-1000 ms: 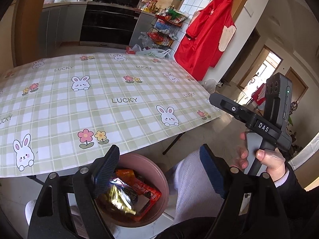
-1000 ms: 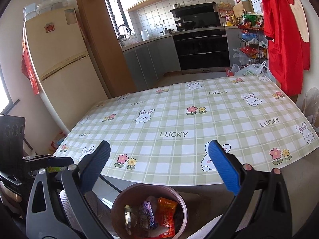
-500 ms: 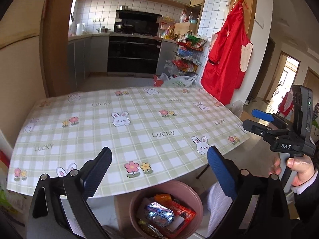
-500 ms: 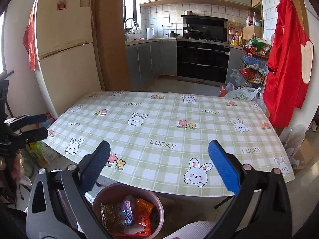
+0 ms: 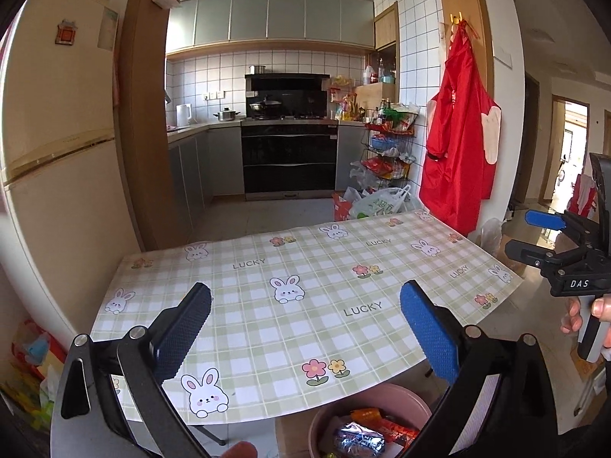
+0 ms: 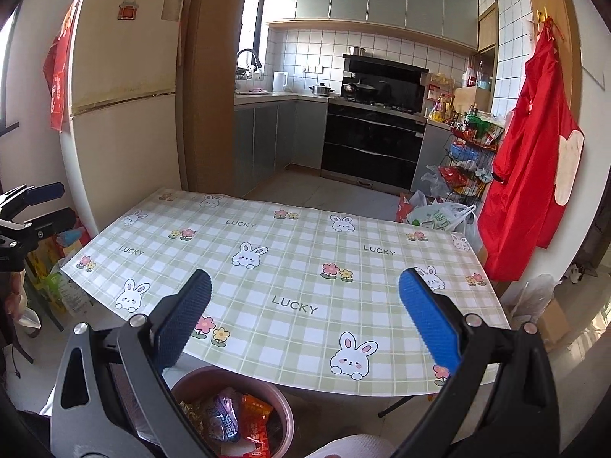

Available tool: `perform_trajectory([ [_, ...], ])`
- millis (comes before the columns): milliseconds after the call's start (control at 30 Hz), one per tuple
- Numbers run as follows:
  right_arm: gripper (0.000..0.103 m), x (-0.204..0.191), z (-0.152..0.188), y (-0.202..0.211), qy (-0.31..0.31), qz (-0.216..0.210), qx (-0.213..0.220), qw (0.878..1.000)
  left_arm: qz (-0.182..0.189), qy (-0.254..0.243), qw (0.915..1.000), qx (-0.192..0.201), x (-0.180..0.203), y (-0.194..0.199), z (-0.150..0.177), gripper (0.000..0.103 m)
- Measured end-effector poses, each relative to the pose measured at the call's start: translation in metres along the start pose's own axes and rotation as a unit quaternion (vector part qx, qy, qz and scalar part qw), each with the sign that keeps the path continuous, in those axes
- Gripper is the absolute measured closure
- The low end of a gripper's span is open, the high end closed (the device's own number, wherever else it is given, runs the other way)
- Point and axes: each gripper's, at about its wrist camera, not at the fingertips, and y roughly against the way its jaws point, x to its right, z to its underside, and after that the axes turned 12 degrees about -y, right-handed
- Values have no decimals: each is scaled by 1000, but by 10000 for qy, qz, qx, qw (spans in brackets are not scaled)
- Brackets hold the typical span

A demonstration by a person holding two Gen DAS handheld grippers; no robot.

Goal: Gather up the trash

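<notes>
Desk (image 5: 305,305) under a green checked cloth with rabbits, flowers and "LUCKY", standing in front of the kitchen, its top bare. Behind the desk, a cream fridge (image 6: 122,122) at the far left corner, a black oven (image 5: 289,160) straight across, a wire rack (image 6: 467,152) of packets at the far right corner, a red apron (image 6: 530,175) hanging on the wall beyond the desk's right edge. White plastic bag (image 5: 378,204) on the floor just past the desk's far edge.

Below the desk's near edge, partly tucked under it: pink bin (image 6: 267,393) holding the trash (image 6: 236,423), a heap of crumpled snack wrappers in orange, red and silver-purple.

Above the desk's near edge, left gripper (image 5: 305,328), jaws just opened wide, nothing between them. Right gripper (image 6: 305,320) likewise over the near edge, jaws spread wide and empty. Off the desk's right side in the left wrist view, a hand (image 5: 588,315) around the right gripper's handle.
</notes>
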Motion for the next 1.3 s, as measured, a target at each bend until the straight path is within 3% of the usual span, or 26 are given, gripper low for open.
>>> perform_trajectory([
  [1300, 6, 1, -2, 9, -202, 211, 16, 9996, -103, -176, 9997, 147, 3, 16, -11, 6],
])
